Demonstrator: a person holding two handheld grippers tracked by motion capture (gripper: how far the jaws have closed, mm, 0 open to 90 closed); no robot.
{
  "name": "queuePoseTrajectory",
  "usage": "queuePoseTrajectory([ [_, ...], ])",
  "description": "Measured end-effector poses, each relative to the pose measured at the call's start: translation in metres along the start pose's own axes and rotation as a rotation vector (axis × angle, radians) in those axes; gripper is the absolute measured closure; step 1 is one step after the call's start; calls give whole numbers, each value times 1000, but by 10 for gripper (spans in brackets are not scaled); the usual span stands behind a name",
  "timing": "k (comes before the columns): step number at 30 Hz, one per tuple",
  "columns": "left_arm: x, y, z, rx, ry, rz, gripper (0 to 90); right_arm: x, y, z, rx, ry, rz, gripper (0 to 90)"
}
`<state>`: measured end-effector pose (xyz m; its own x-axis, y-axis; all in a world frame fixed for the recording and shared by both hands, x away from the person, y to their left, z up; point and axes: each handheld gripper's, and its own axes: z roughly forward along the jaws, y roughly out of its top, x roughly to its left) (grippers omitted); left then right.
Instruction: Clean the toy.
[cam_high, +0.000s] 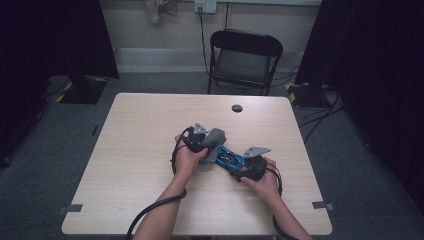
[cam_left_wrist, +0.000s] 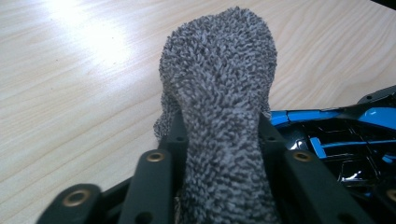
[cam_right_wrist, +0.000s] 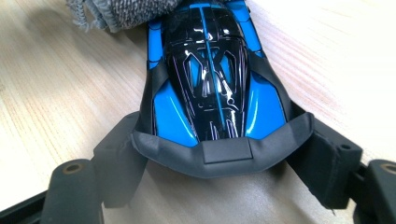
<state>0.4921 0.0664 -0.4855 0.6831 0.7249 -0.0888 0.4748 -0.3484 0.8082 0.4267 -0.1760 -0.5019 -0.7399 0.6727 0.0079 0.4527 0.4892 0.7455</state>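
Wiping looks like the step in hand: the left hand-held gripper (cam_high: 209, 144) has its jaws clamped on a grey terry cloth (cam_left_wrist: 219, 112), which bunches up between them and stands out past their tips, while the right hand-held gripper (cam_high: 239, 164) grips the rear of a blue and black toy car (cam_right_wrist: 212, 79) from both sides. The car lies near the middle of the wooden surface (cam_high: 135, 150), between the two hands, its nose pointing toward the cloth, and the cloth's edge touches that front end. To do this well, the right grip should probably keep the car pinned flat so it cannot roll or twist under the rubbing, and the left should drag the loose tuft of cloth along the glossy shell rather than press with the jaw tips, which could scratch it. Short strokes from nose toward tail seem safest, since the cloth is held by a narrow pinch and may slip out if pulled hard.
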Motion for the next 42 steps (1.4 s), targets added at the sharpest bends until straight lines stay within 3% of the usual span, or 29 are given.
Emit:
queuePoseTrajectory([
  [3,2,-2,-2,-10,21,-20,485,0,0,0,0,0,1,246],
  [7,3,-4,-7,-7,27,-34,379,0,0,0,0,0,1,246],
  [12,3,-4,-16,-5,27,-29,341,0,0,0,0,0,0,246],
  [17,4,-5,-27,-14,33,-65,299,0,0,0,0,0,0,246],
  [19,3,-5,-31,-19,33,-59,299,0,0,0,0,0,1,246],
  [25,2,-10,-30,6,-10,-69,472,0,0,0,0,0,0,247],
  [30,0,-10,-21,7,-31,-98,546,0,0,0,0,0,0,247],
  [32,1,-8,-20,32,-37,-77,598,0,0,0,0,0,0,247],
  [33,1,-7,-20,38,-41,-46,615,0,0,0,0,0,0,246],
  [35,2,-4,-21,58,-25,-8,685,0,0,0,0,0,1,247],
  [38,5,-2,-21,69,14,21,711,0,0,0,0,0,0,247],
  [42,11,-3,-26,43,27,-7,722,0,0,0,0,0,1,246],
])
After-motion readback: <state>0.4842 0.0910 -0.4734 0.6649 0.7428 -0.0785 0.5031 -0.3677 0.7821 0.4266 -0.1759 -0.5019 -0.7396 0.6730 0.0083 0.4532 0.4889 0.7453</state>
